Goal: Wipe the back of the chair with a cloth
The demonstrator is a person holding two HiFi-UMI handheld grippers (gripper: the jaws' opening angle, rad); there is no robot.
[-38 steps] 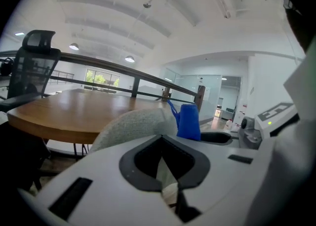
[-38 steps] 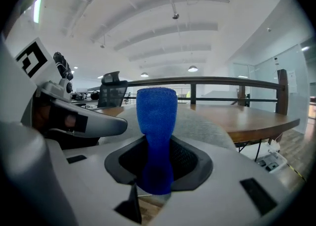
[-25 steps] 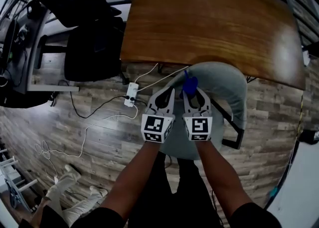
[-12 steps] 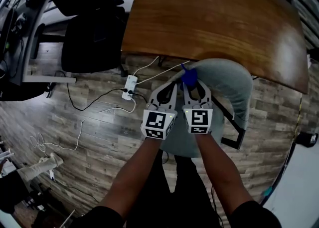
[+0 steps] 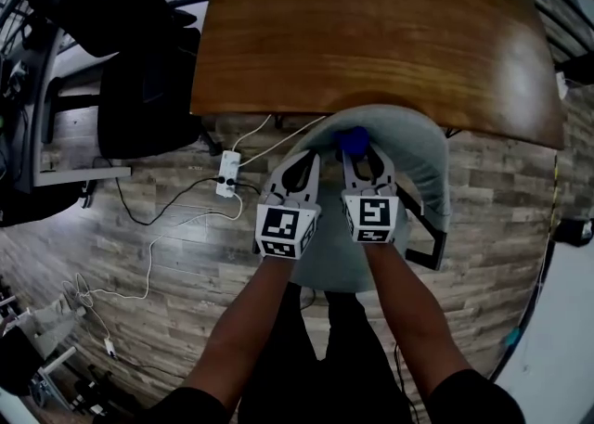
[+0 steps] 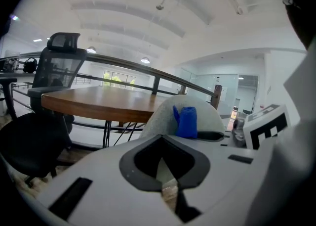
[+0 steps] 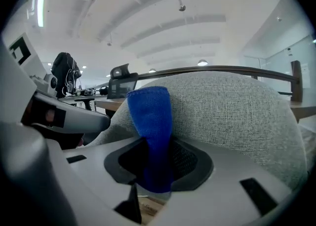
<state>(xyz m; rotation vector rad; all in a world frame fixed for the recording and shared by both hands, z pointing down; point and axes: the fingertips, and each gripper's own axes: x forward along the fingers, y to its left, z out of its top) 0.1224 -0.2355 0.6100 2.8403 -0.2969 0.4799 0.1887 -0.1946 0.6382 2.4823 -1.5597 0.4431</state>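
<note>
A blue cloth [image 7: 150, 121] is being clamped in the jaws of the right gripper [image 5: 360, 155] and held against the top of the grey chair back [image 5: 418, 148], while the left gripper [image 5: 306, 164] is being held alongside, jaws together on nothing

Soft, even white light fills every view, coming from ceiling lamps [image 6: 144, 60] overhead. The tabletop [image 5: 371, 32] shows a mild sheen, and shadows on the floor [image 5: 167, 255] are faint. Fisheye bending curves the edges and darkens the corners. In the right gripper view the cloth [image 7: 150, 121] is sharp and the nearer plastic is blurred.
</note>
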